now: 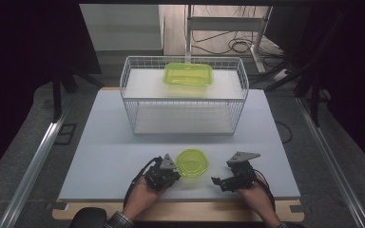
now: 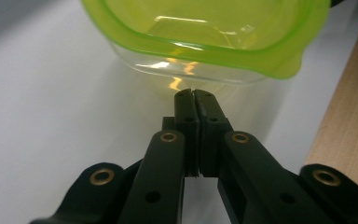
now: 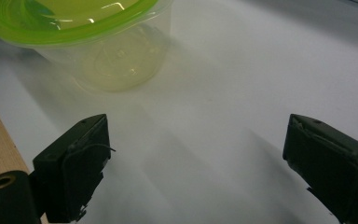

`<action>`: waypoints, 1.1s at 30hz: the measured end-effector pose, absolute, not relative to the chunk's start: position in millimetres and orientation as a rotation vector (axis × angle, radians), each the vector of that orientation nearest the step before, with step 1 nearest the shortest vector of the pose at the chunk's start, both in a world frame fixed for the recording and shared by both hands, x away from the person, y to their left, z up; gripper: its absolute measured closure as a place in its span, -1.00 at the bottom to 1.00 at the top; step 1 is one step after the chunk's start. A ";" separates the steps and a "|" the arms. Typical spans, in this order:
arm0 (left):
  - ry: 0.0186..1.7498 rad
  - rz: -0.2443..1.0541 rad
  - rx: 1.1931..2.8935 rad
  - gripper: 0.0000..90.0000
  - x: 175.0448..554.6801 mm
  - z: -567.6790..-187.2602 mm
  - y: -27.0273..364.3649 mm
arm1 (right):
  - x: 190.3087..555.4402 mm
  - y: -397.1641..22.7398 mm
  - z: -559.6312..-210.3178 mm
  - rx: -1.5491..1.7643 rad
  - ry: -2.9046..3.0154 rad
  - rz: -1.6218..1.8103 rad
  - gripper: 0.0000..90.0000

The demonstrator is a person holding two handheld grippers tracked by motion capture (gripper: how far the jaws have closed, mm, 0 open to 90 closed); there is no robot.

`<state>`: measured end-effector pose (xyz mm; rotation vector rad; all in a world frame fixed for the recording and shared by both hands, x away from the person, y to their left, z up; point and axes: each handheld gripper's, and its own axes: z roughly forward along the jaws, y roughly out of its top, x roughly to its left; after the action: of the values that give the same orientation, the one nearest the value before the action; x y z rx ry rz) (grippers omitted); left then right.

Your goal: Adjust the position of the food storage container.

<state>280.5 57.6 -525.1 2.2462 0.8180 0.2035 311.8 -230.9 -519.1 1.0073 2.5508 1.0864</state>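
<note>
Here the left gripper sat closed and empty just beside the round green-lidded container; the right gripper gaped wide, empty. Risk: a nudge could slide the light container.

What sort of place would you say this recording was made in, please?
Probably a lab or workshop set up for recording handling tasks: a plain white table in a metal frame, loose cables on the floor behind, and a person's hands holding the left gripper and right gripper.
</note>
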 end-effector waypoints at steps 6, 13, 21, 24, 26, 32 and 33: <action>0.832 0.213 2.235 0.94 279.6 -522.6 63.4 | 312.0 -232.0 -518.6 1.012 2.552 1.084 -0.83; 0.893 0.280 2.160 0.60 272.9 -512.5 95.5 | 313.4 -237.4 -515.4 1.032 2.529 1.111 -0.83; 0.936 0.366 2.076 -0.24 260.6 -504.0 132.0 | 312.9 -242.7 -508.7 1.024 2.502 1.164 -0.86; 0.968 0.399 2.066 -0.58 254.2 -505.0 141.5 | 312.9 -243.0 -508.0 1.018 2.499 1.176 -0.88; 0.986 0.420 2.071 -0.74 249.1 -506.7 147.0 | 313.3 -243.3 -508.2 1.008 2.501 1.189 -0.89; 0.984 0.478 2.080 -0.95 240.9 -514.2 157.5 | 312.9 -242.7 -509.1 1.002 2.501 1.177 -0.92; 0.983 0.488 2.079 -0.96 240.6 -514.8 158.4 | 313.1 -243.0 -509.3 1.004 2.501 1.174 -0.92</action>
<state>240.6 158.4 -514.8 2.0787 0.9832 0.4885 313.1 -243.0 -509.3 1.0041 2.5006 1.1735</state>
